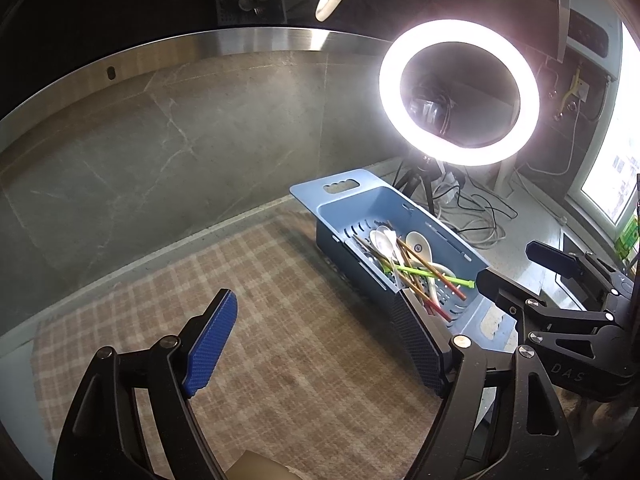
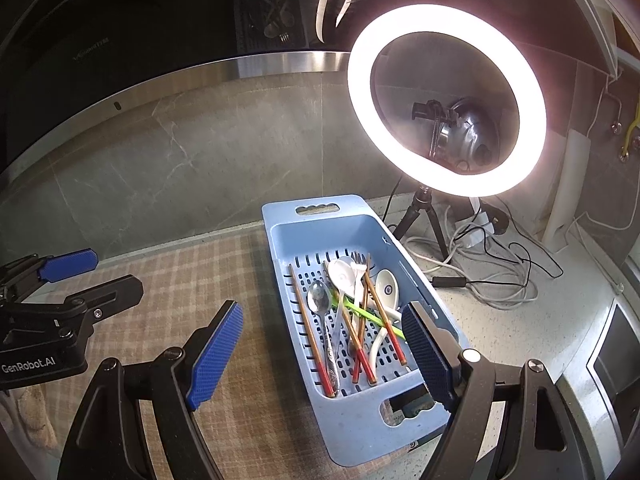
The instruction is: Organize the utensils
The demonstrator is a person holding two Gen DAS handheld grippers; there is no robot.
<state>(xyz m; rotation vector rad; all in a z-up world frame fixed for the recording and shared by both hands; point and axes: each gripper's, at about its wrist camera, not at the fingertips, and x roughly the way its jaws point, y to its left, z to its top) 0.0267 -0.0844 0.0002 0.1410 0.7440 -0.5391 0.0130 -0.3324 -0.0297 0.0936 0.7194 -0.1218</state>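
A blue slotted basket (image 2: 434, 312) (image 1: 342, 240) sits at the right edge of a checked cloth (image 2: 200, 280) (image 1: 280, 312). In it lie a metal spoon (image 2: 320, 300), white ceramic spoons (image 2: 386, 286) (image 1: 418, 245), red-tipped wooden chopsticks (image 2: 310, 336) (image 1: 434, 306) and a green chopstick (image 2: 368, 316) (image 1: 436, 275). My right gripper (image 2: 324, 356) is open and empty, hovering over the basket's near end. My left gripper (image 1: 316, 344) is open and empty above the cloth, left of the basket. The right gripper also shows in the left wrist view (image 1: 508, 268), and the left gripper in the right wrist view (image 2: 96, 276).
A lit ring light (image 2: 446, 100) (image 1: 460, 92) on a small tripod (image 2: 424, 220) stands behind the basket, with tangled cables (image 2: 492, 276) on the counter. A grey tiled wall (image 2: 180, 168) backs the counter. A sink or hob edge (image 2: 612, 360) is at far right.
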